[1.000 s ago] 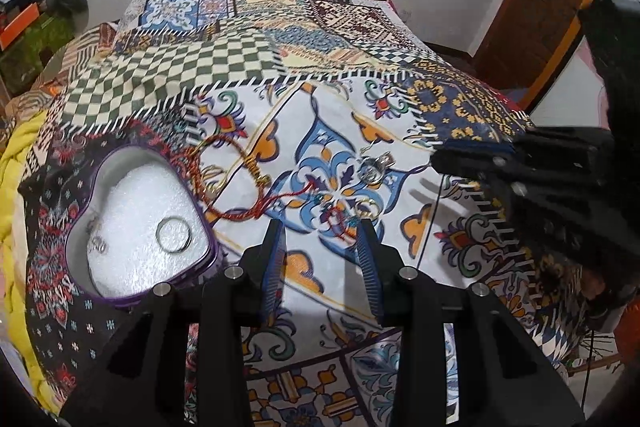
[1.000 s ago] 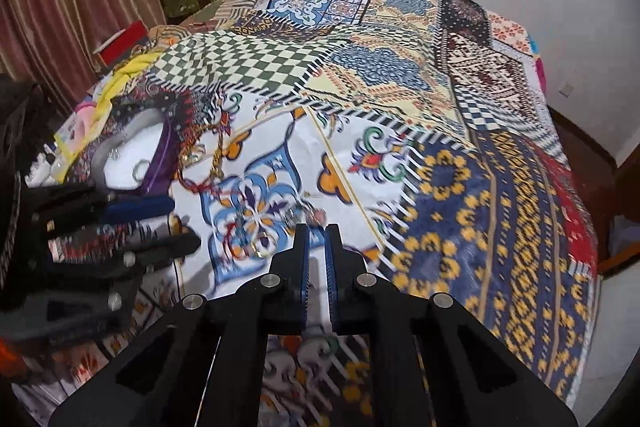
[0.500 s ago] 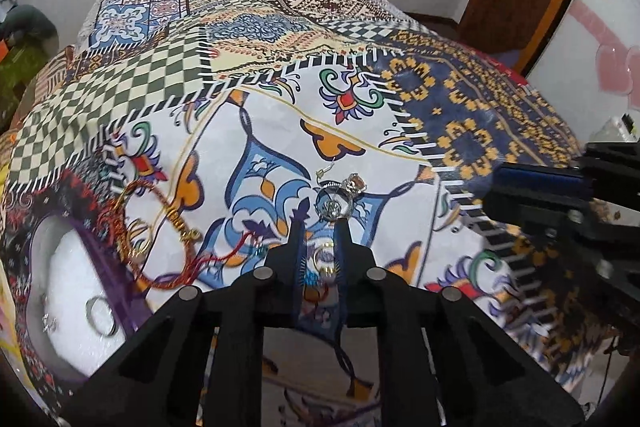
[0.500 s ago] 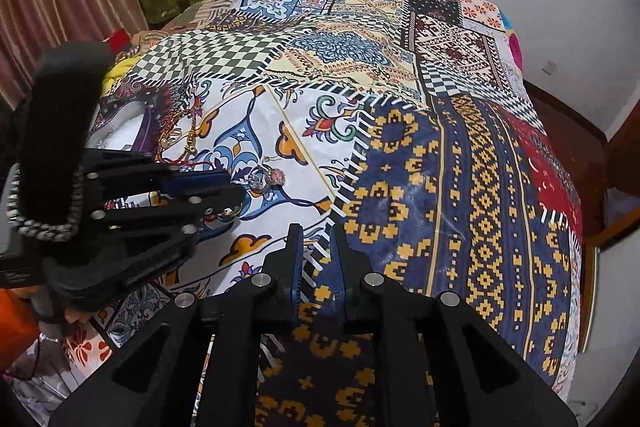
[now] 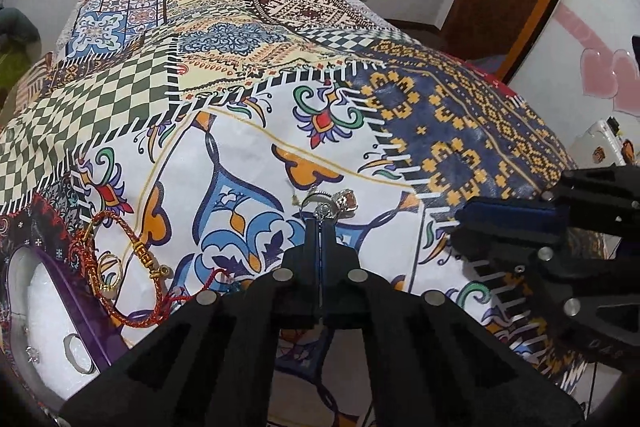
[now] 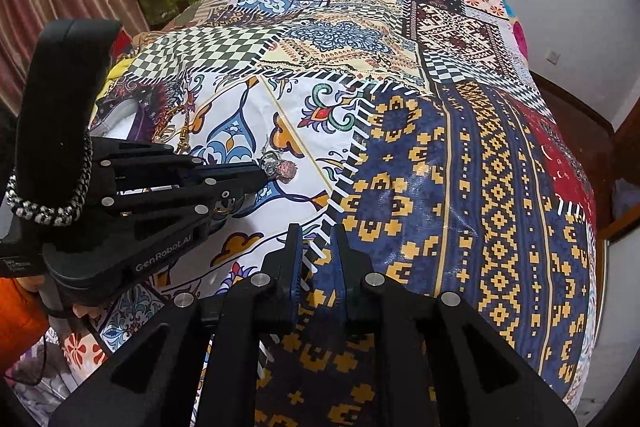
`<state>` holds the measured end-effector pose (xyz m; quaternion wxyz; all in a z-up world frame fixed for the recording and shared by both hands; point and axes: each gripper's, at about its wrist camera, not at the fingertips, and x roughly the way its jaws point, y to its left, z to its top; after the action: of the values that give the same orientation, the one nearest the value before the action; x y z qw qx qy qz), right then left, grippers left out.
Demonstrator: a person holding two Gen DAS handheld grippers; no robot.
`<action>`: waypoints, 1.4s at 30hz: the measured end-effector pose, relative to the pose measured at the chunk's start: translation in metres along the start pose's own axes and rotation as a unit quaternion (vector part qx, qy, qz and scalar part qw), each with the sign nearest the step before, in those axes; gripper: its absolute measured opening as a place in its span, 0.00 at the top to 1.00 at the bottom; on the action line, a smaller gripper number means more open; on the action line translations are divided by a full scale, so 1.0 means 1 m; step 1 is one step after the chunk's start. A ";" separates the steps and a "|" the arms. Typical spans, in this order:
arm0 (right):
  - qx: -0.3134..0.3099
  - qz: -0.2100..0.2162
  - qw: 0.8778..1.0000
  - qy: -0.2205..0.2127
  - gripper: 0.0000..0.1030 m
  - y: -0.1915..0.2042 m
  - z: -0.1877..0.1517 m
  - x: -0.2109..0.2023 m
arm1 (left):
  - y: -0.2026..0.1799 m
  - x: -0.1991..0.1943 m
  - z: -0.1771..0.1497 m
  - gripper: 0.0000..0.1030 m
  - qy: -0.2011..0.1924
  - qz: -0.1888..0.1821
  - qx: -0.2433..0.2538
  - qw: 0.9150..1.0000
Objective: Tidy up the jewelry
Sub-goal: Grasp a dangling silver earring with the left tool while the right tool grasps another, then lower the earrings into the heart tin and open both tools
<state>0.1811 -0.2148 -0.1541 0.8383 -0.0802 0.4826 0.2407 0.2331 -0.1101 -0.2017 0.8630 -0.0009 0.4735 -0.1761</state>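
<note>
box: white-lined heart-shaped jewelry box with purple rim is sitting at far left on the patchwork-print bedspread; a plain silver ring and a small stud are lying inside it
bracelet: red-and-gold braided cord bracelet with gold beads is lying on the bedspread just right of the box, a thin gold ring beside it
left gripper: black left gripper is pinching a silver ring with a sparkly pinkish stone, jaws pressed together on it; ring is sticking out past the tips, over the blue-and-white floral patch; whether it is touching the cloth, cannot tell
right gripper: black right gripper is hovering over the navy-and-yellow patch, jaws narrow with a small gap, holding nothing; well apart from the ring
</note>
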 end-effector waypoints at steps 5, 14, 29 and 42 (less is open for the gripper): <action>0.001 0.000 1.000 -0.003 0.88 0.000 0.001 -0.002 | 0.002 -0.021 0.000 1.00 -0.026 -0.012 -0.016 0.999; -0.004 0.006 1.000 -0.008 0.88 0.008 0.006 -0.003 | 0.021 -0.072 -0.001 1.00 -0.068 -0.017 -0.042 0.997; -0.032 0.005 0.999 0.007 0.53 0.034 0.033 0.025 | 0.052 -0.104 -0.021 1.00 -0.088 0.031 -0.054 0.994; -0.029 0.003 0.999 0.029 0.87 0.032 0.035 0.043 | 0.065 -0.117 -0.027 1.00 -0.101 0.032 -0.070 0.992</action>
<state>0.2111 -0.1603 -0.1693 0.8206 -0.1098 0.4999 0.2544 0.1737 -0.0087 -0.1323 0.9095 -0.0637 0.3946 -0.1141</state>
